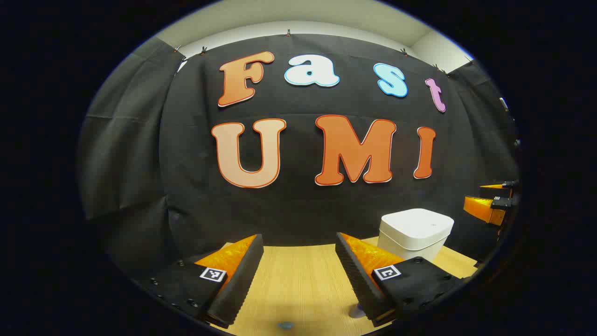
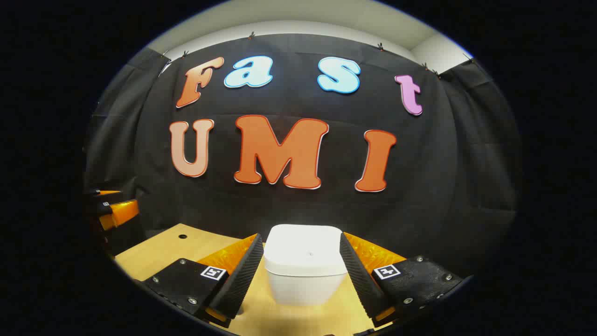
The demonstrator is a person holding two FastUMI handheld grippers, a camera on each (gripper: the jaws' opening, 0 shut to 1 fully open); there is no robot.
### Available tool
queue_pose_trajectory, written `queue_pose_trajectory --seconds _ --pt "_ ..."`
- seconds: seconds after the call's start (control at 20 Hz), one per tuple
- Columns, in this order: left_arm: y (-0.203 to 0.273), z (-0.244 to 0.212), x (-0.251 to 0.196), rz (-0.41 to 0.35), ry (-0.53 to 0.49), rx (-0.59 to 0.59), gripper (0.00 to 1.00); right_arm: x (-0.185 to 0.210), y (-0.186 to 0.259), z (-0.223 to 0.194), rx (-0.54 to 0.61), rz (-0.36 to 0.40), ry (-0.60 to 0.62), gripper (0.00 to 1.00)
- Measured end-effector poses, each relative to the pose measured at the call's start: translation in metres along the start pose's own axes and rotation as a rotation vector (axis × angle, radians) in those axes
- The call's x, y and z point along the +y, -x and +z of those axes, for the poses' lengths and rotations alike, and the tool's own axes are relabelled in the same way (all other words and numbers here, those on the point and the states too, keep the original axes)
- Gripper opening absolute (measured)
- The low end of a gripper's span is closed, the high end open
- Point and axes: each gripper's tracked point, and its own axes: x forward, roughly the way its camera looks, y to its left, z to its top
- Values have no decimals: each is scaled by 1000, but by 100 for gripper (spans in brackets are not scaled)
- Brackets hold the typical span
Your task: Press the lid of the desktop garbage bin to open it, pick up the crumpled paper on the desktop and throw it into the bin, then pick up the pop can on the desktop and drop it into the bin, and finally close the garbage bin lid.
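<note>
The white desktop bin (image 2: 303,268) stands on the wooden table with its lid (image 2: 305,249) down. In the right gripper view it sits straight ahead, framed by the open fingers of my right gripper (image 2: 300,238); I cannot tell whether they touch it. In the left gripper view the same bin (image 1: 414,231) stands ahead to the right, beyond the right finger (image 1: 359,275). My left gripper (image 1: 298,242) is open over bare table with nothing between its fingers. The right gripper (image 1: 492,205) also shows at the far right edge of that view.
The wooden table (image 1: 298,284) runs back to the black cloth wall just behind the bin. A small round hole (image 2: 182,236) sits in the tabletop at the left. The left gripper (image 2: 114,210) shows at the left edge of the right gripper view.
</note>
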Motion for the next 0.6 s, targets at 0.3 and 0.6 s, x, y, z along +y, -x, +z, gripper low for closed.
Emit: queue_pose_trajectory --seconds 0.3,0.6 --pt "3 -3 3 15 9 6 99 -4 -2 2 -2 -15 20 99" --pt "11 -4 5 27 -4 13 99 -6 -2 2 11 -27 8 99"
